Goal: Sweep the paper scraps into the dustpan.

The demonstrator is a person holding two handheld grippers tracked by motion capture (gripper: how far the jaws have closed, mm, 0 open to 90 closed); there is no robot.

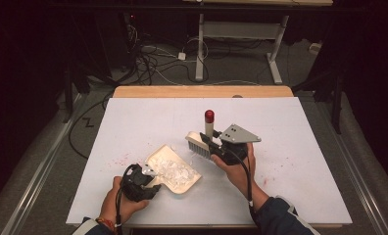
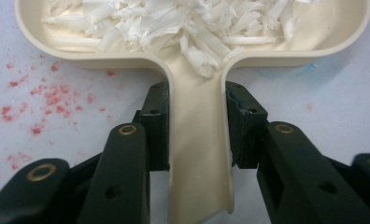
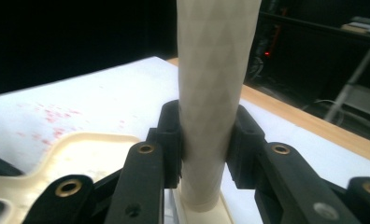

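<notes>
A cream dustpan [image 1: 182, 183] lies on the white table cover, with a heap of white paper shreds [image 1: 175, 170] in it. My left gripper [image 1: 152, 175] is shut on its handle; in the left gripper view both pads squeeze the handle [image 2: 199, 154] and the shreds [image 2: 174, 23] fill the pan ahead. My right gripper [image 1: 210, 143] is shut on a brush [image 1: 198, 145], just right of and behind the dustpan, bristles down and its red-capped handle [image 1: 209, 117] upright. In the right gripper view the jaws clamp the pale handle [image 3: 211, 84], and the dustpan [image 3: 80, 154] lies at lower left.
Faint red specks [image 1: 118, 159] mark the table cover left of the dustpan, and they also dot the cover [image 2: 47, 98] in the left gripper view. The table's wooden far edge [image 1: 202, 91] borders a floor with cables and a desk frame [image 1: 236, 44].
</notes>
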